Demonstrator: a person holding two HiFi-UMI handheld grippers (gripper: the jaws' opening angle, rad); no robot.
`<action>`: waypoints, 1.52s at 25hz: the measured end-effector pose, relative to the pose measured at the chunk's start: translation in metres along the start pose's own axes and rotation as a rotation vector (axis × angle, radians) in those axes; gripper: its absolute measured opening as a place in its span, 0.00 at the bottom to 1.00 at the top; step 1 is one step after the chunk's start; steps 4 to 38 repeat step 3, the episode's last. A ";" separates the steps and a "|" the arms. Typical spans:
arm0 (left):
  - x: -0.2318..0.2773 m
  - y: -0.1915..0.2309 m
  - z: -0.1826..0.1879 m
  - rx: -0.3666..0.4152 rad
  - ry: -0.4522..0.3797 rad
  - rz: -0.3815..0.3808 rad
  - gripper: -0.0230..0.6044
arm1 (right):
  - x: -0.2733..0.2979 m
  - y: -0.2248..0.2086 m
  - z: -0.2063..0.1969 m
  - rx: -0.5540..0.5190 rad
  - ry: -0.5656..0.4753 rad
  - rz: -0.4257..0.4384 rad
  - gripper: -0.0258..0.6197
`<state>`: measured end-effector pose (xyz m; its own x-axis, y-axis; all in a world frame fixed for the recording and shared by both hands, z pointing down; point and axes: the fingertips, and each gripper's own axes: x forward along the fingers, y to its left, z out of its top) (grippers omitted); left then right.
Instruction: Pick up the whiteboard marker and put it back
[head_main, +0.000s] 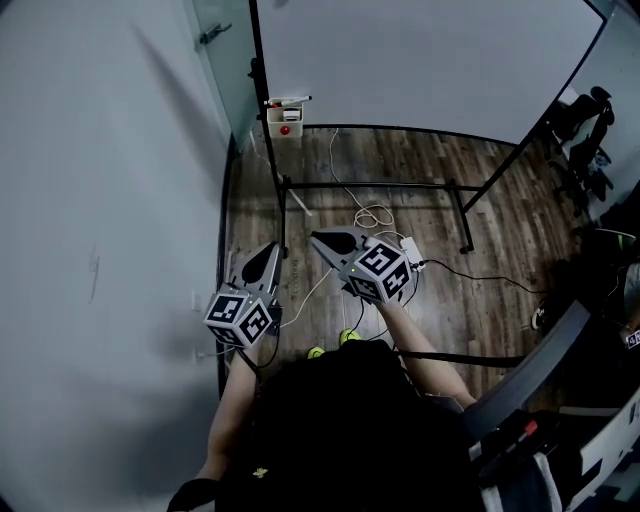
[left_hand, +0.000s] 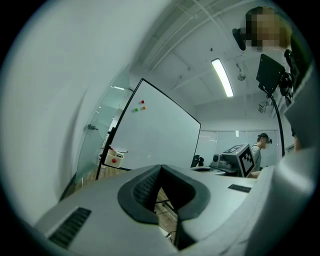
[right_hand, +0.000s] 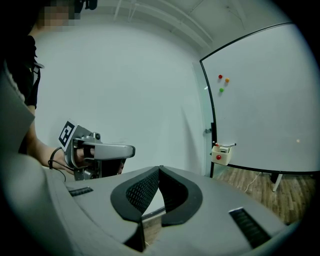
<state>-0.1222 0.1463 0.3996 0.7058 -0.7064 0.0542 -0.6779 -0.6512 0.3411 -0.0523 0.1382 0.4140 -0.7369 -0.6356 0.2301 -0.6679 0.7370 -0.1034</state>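
Whiteboard marker (head_main: 291, 100) across cream box (head_main: 285, 122) at whiteboard (head_main: 420, 60) corner

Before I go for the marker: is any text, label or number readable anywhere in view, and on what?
No readable text in any view.
Cubes on the left gripper and the right gripper: black-and-white square patterns only, no letters.
Box at the whiteboard: any print is too small to read.
Whiteboard: nothing written.

The left gripper (head_main: 268, 250) and the right gripper (head_main: 318, 238) are 2 alike: pale grey shells with slotted vents (right_hand: 248, 227), black ribbed pads (right_hand: 142, 192), and a cube (head_main: 380, 270) of black-and-white square markers. The person wears a black top (head_main: 340, 430) and yellow-green shoes (head_main: 330, 350).
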 end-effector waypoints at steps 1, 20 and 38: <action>-0.001 0.001 0.000 -0.001 -0.001 0.001 0.09 | 0.001 0.001 -0.001 0.000 0.003 0.001 0.03; -0.002 0.003 0.000 -0.004 -0.005 0.002 0.09 | 0.003 0.002 -0.002 0.001 0.006 0.005 0.03; -0.002 0.003 0.000 -0.004 -0.005 0.002 0.09 | 0.003 0.002 -0.002 0.001 0.006 0.005 0.03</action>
